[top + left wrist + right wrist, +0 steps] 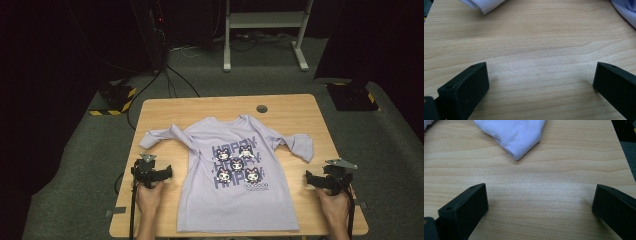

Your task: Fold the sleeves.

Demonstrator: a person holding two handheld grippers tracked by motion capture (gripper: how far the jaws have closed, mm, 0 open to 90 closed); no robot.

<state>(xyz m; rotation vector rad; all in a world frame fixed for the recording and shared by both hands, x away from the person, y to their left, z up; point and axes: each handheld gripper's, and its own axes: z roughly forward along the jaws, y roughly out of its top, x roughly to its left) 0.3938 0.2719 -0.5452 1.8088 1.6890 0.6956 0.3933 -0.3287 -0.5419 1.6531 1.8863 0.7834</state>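
Both grippers' jaws spread over bare table (300,107); shirt (235,190) hem cut off by table edge

A lilac long-sleeved shirt (235,175) lies flat, print up, sleeves spread, mid-table.

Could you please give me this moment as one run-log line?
shirt: flat on table | left claw: open, empty | right claw: open, empty
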